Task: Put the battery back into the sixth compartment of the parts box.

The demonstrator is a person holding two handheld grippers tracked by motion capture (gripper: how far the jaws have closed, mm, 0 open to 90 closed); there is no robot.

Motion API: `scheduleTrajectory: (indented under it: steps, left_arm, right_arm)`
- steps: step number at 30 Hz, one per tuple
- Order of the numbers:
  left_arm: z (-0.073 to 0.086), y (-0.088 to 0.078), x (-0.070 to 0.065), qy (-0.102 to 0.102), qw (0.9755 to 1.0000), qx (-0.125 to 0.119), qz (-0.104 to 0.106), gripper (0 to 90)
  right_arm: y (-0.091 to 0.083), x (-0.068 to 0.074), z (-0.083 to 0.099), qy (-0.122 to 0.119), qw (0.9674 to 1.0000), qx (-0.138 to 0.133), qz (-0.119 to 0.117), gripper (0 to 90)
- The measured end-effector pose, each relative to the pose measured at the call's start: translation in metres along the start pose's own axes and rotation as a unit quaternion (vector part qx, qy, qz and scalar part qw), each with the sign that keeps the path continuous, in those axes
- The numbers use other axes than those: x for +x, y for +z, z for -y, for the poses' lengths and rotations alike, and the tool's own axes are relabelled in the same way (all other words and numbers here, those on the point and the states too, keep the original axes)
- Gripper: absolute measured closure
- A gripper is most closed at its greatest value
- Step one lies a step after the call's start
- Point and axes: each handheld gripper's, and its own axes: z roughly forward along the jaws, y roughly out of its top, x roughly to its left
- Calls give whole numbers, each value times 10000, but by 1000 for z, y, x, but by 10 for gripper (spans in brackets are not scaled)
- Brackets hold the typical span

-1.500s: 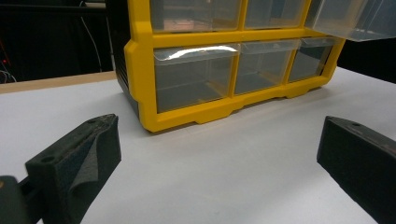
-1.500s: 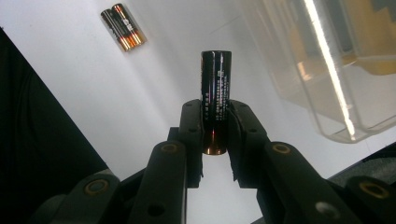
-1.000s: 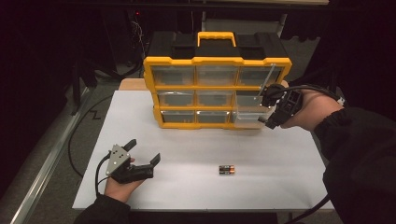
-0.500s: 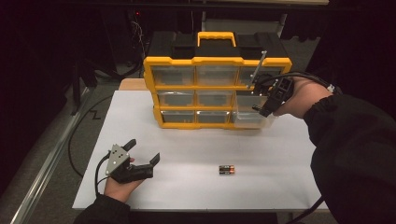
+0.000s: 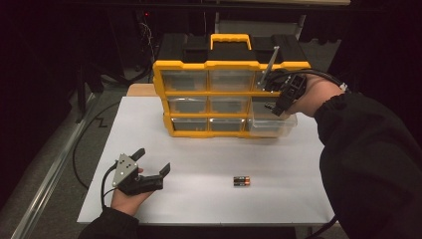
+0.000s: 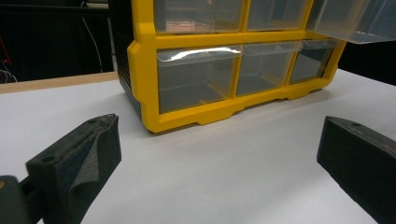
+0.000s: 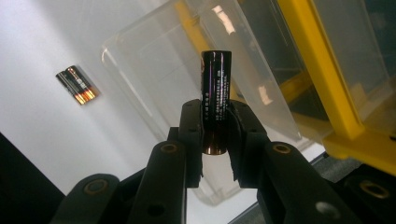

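Observation:
A yellow drawer cabinet [image 5: 229,64] with clear drawers stands at the back of the white table [image 5: 199,154]. Its middle right drawer [image 5: 272,124] is pulled out. My right gripper [image 5: 276,97] hovers just above that drawer, shut on a black battery [image 7: 215,93] that stands up between its pads over the open drawer [image 7: 154,70]. Two more batteries [image 5: 242,181] lie side by side on the table near the front. My left gripper [image 5: 152,161] rests open at the front left, nothing between its fingers [image 6: 79,158], facing the cabinet [image 6: 187,119].
A black cable [image 5: 87,149] runs along the table's left edge. A wooden board [image 5: 140,90] pokes out behind the cabinet's left side. Dark equipment stands behind the table.
My right gripper has carried the battery leftward and slightly up, from beside the cabinet's right edge to over the pulled-out drawer. The left gripper has stayed put.

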Motion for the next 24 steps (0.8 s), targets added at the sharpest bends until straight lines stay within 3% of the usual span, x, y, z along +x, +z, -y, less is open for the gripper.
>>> scheduleTrajectory:
  steps: [14,19,24]
  left_arm:
    - [0,0,0,-12,10000,-12,12,6]
    - [0,0,1,-14,10000,-9,15,6]
    - [0,0,0,2,10000,2,23,6]
  right_arm:
    - [5,4,-10,-164,9998,-32,-84,782]
    - [-2,3,-8,-40,9995,-230,-189,535]
    - [-10,11,-3,-117,9991,-340,-226,491]
